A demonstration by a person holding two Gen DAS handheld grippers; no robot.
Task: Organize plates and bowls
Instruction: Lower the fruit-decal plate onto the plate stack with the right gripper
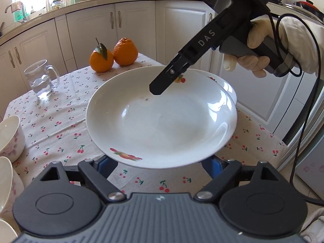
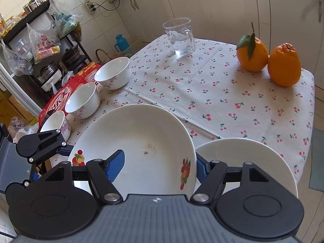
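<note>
**A:** What was laid out, largest first?

**B:** The table with the cream cherry-print tablecloth (image 2: 212,93) carried everything. Biggest on it was the white fruit-decal deep plate (image 2: 141,141), raised off the cloth near the table's near edge, between my two tools. Just beside it, at the near right corner, lay a second white plate (image 2: 253,158), resting on the cloth; from the left wrist its rim showed behind the raised one. Three white floral bowls (image 2: 113,73) stood in a row along the left edge, not nested. A clear glass mug (image 2: 180,38) sat at the far edge and two oranges (image 2: 269,60) at the far right corner.

**A:** And the grippers?

**B:** My left gripper (image 1: 160,162) sat spread wide with the raised plate's rim between its blue pads; I couldn't tell whether they pressed it. My right gripper (image 2: 160,167) straddled the opposite rim: one pad lay inside the plate, the other outside, and they looked closed on it, so I judged it carried the weight.

**A:** Which step was that?

**B:** I read it as stacking the plates, with the bowls not yet touched. The next move called for keeping the plate level, bringing it over the second plate, centring it and lowering before letting go, since a glazed rim could slip.
</note>
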